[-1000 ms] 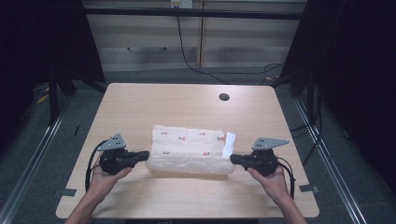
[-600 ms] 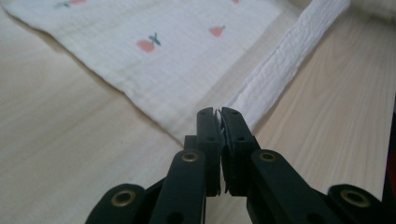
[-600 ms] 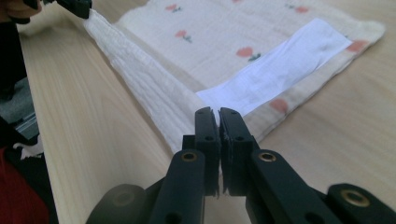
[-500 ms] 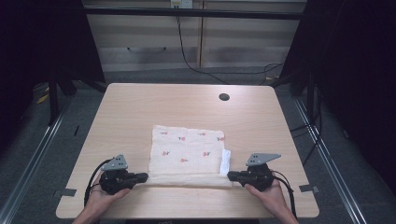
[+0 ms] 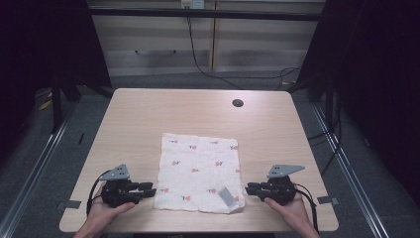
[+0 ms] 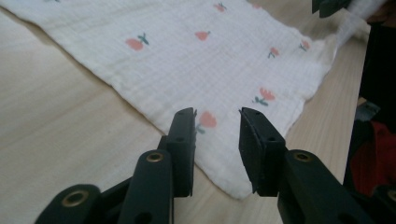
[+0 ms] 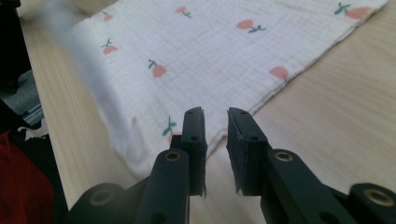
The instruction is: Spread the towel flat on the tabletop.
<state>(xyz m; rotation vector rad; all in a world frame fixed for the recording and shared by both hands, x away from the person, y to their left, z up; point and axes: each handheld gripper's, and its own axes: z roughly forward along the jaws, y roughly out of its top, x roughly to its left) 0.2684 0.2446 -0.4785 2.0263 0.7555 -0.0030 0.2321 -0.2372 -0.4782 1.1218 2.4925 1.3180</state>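
Cloth (image 5: 198, 171) lies spread flat on the table (image 5: 138, 114) between my hands. Left gripper (image 5: 148, 189) and right gripper (image 5: 249, 188) sit at its near corners, jaws parted, gripping nothing.

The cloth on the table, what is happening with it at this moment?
A person holds a gripper in each hand at the near corners of a white cloth with small red flowers. It lies spread flat on the wooden table. The left gripper and the right gripper both have jaws open, gripping nothing.
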